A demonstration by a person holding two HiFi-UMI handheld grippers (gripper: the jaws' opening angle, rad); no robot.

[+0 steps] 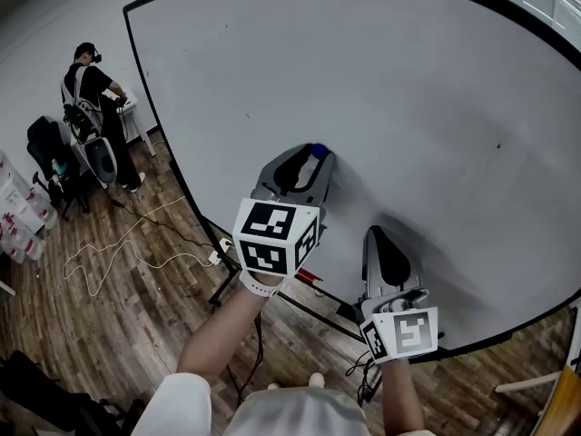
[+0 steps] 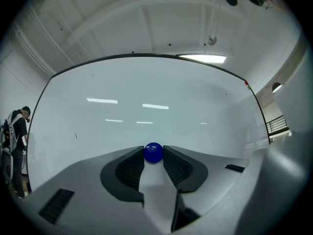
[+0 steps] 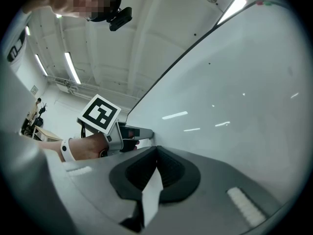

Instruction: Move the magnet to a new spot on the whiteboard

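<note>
A small round blue magnet [image 1: 318, 151] sits against the white whiteboard [image 1: 390, 71], and my left gripper [image 1: 311, 155] is shut on it. In the left gripper view the magnet [image 2: 153, 153] is pinched between the two dark pads at the jaw tips, right at the whiteboard [image 2: 146, 106]. My right gripper [image 1: 376, 234] is lower and to the right, close to the board's bottom edge. Its jaws [image 3: 157, 149] are shut with nothing between them.
A person [image 1: 95, 107] stands at the far left beside a black chair [image 1: 45, 153]. White cable [image 1: 118, 252] lies looped on the wooden floor. The whiteboard's black frame and stand foot [image 1: 227, 280] are below my left hand.
</note>
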